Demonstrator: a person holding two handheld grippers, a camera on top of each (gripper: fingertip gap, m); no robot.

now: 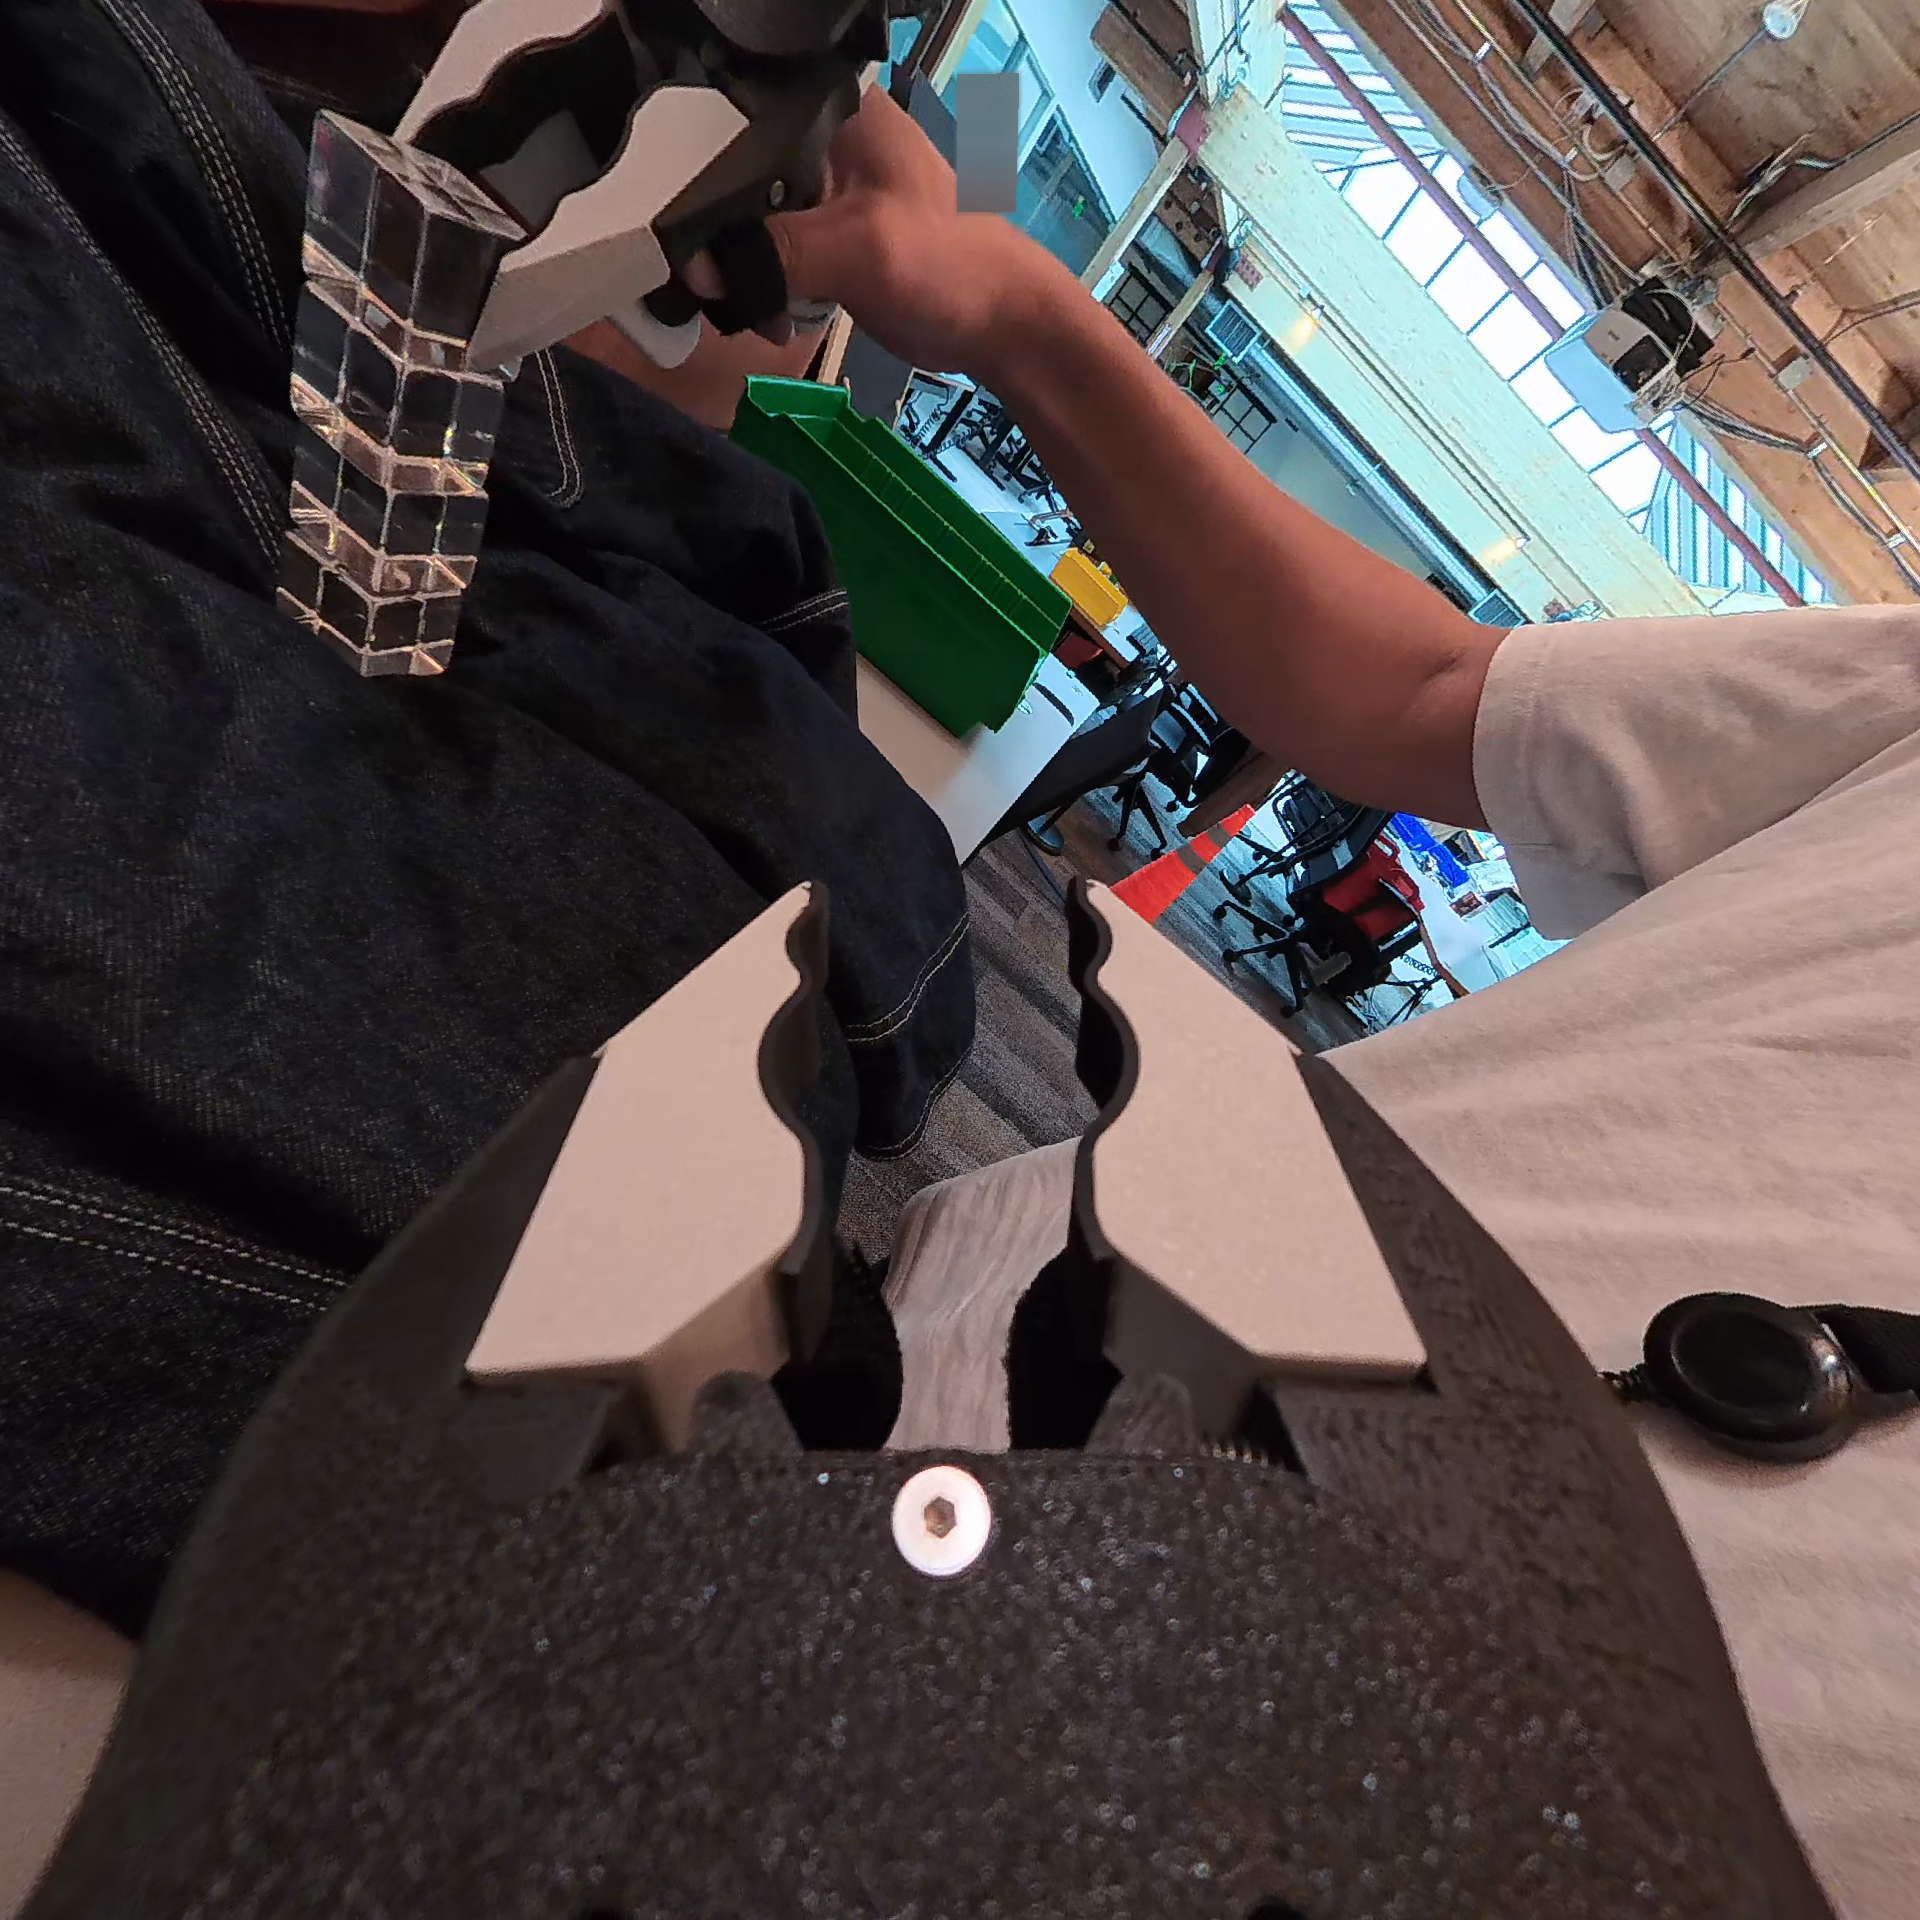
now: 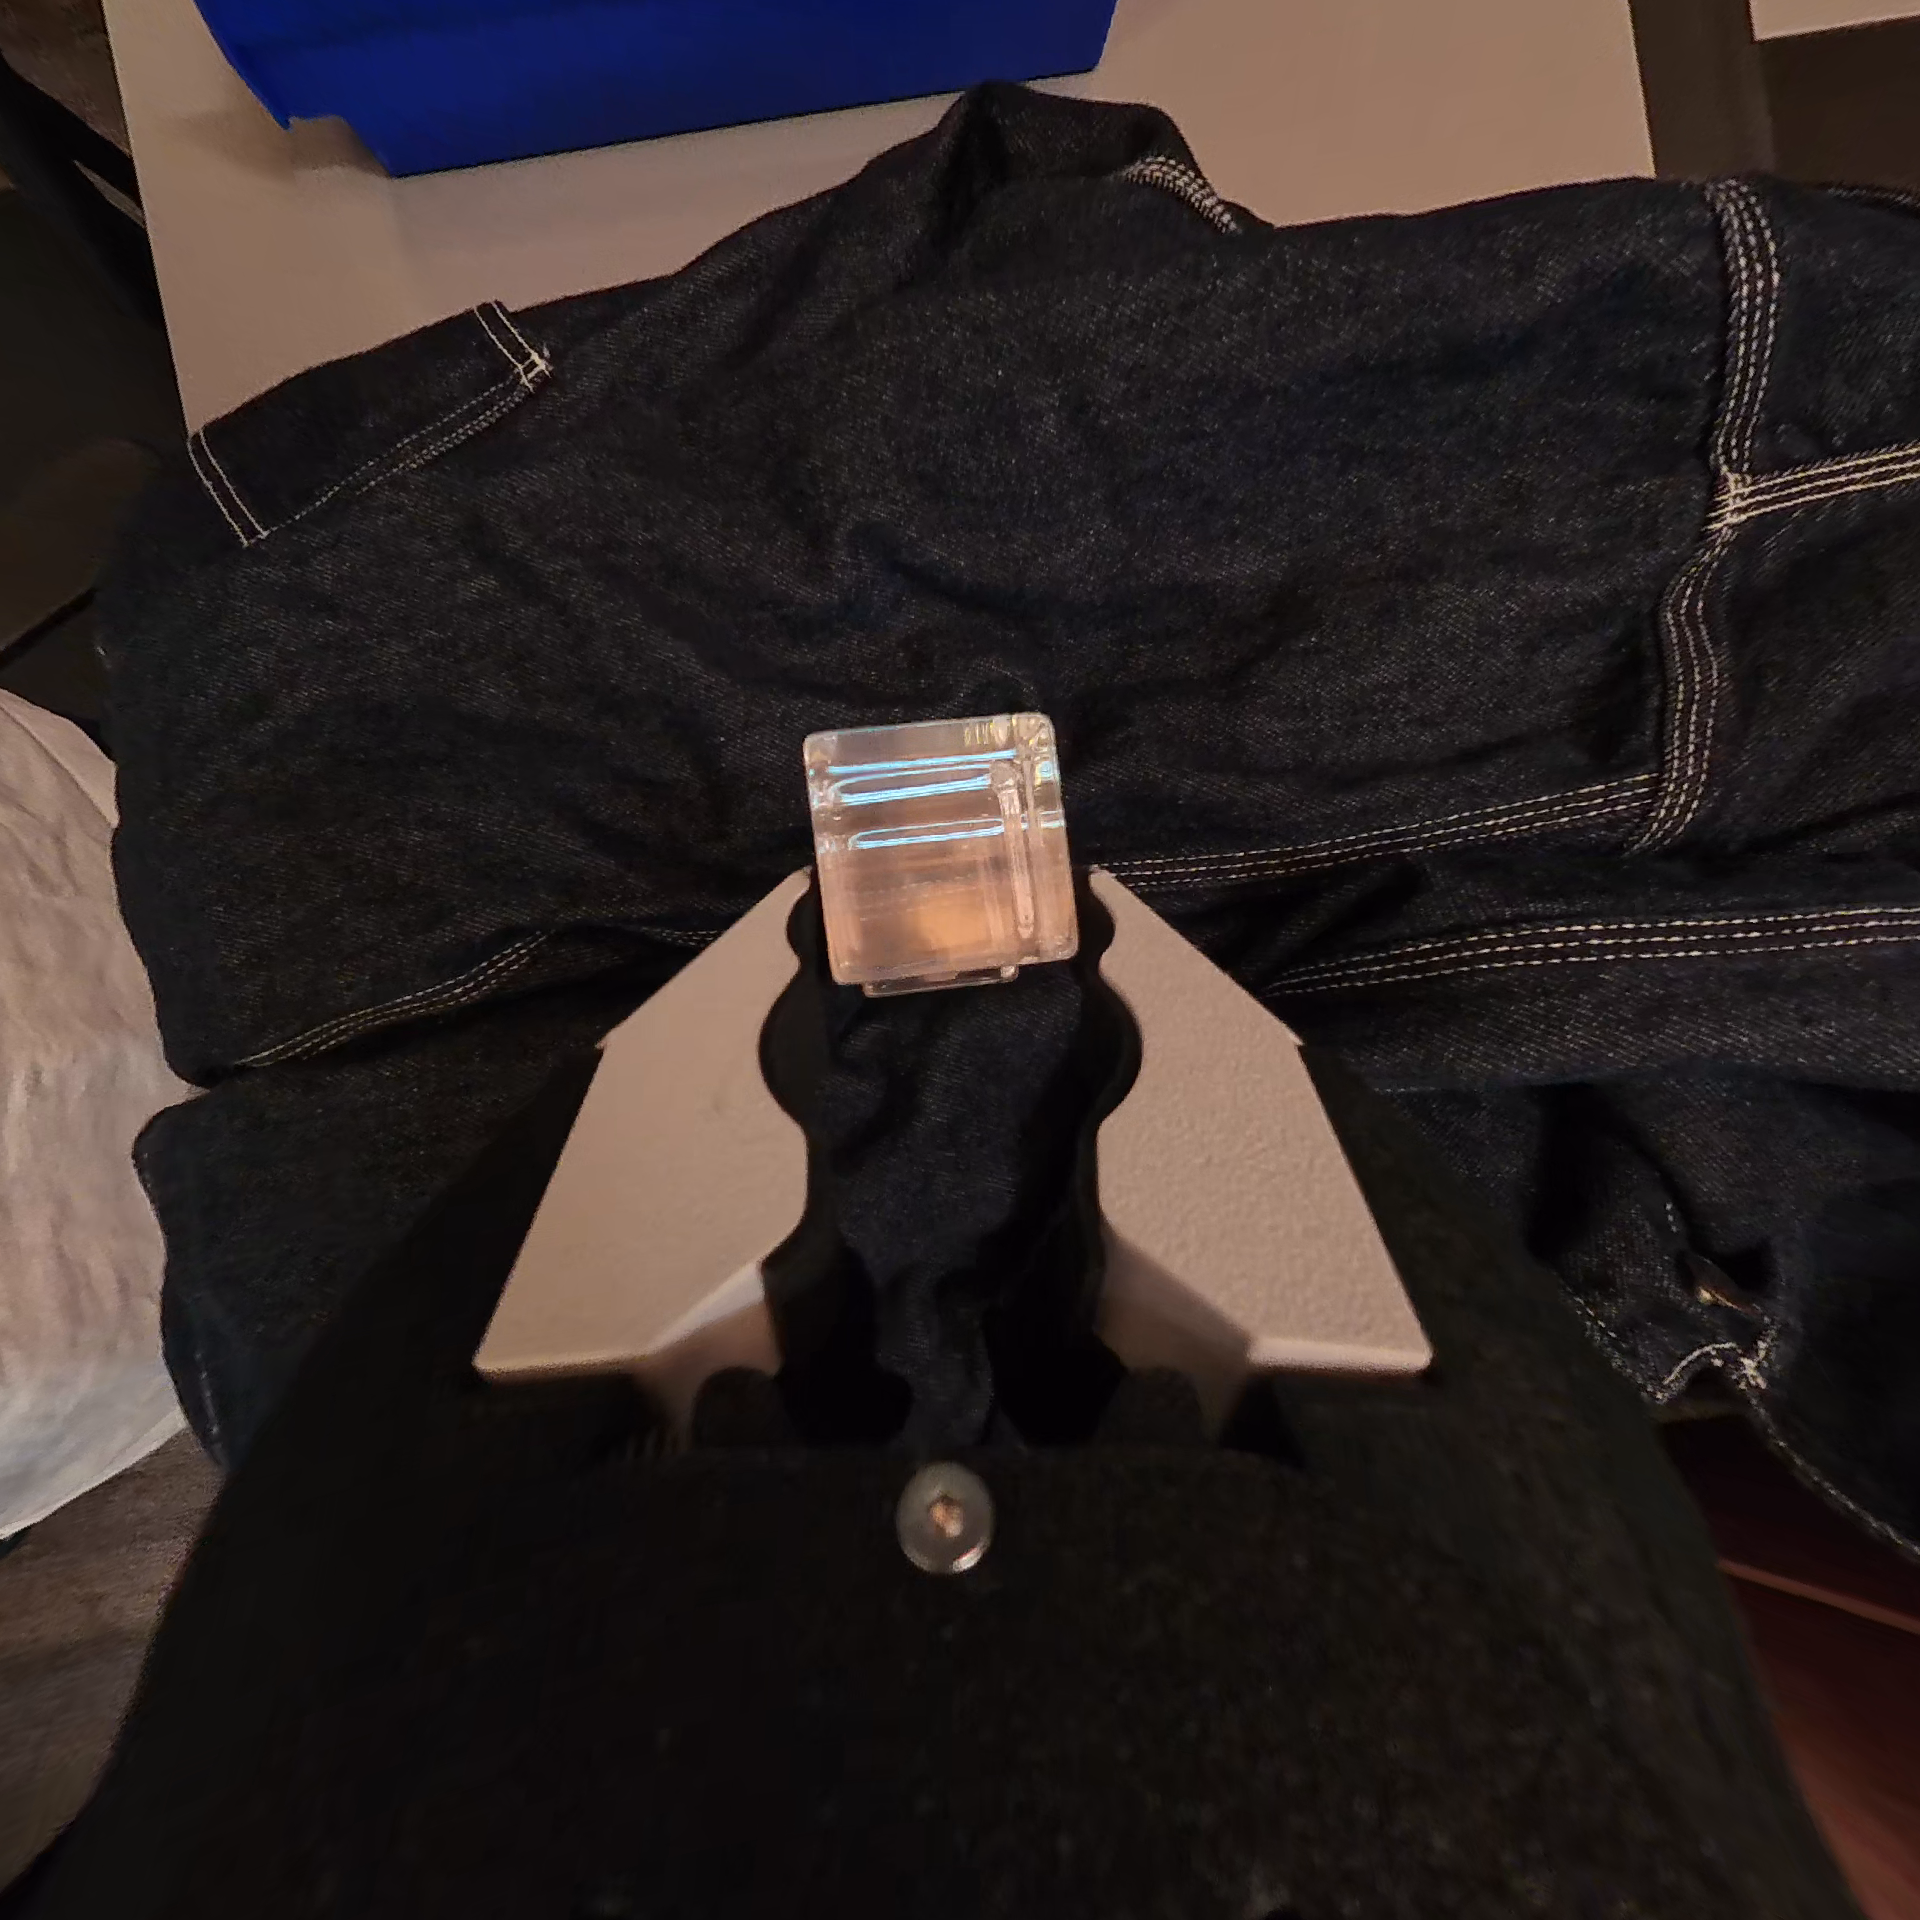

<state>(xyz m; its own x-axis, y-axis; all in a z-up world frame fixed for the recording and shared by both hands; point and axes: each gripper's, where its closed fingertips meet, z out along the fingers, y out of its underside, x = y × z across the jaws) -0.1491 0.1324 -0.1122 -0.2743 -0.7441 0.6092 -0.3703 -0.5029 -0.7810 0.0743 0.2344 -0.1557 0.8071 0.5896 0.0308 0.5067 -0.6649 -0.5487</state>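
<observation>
My right gripper (image 2: 951, 894) is shut on the top end of a clear acrylic block (image 2: 940, 857) and holds it over a dark denim garment (image 2: 935, 520) spread on a white table (image 2: 312, 208). In the left wrist view the block (image 1: 384, 447) is a tall stack of clear cube-like segments that hangs down from the right gripper (image 1: 447, 239) against the denim (image 1: 312, 831). My left gripper (image 1: 945, 914) is open and empty. It sits low by the denim's hanging edge, close to the person's white shirt (image 1: 1662, 1039).
A green bin (image 1: 914, 561) stands on the table edge (image 1: 966, 769), with a yellow bin (image 1: 1086, 587) behind it. A blue bin (image 2: 623, 73) sits at the table's far side. The person's bare arm (image 1: 1143, 499) crosses the left view. An orange cone (image 1: 1174, 873) and office chairs (image 1: 1340, 914) stand on the floor.
</observation>
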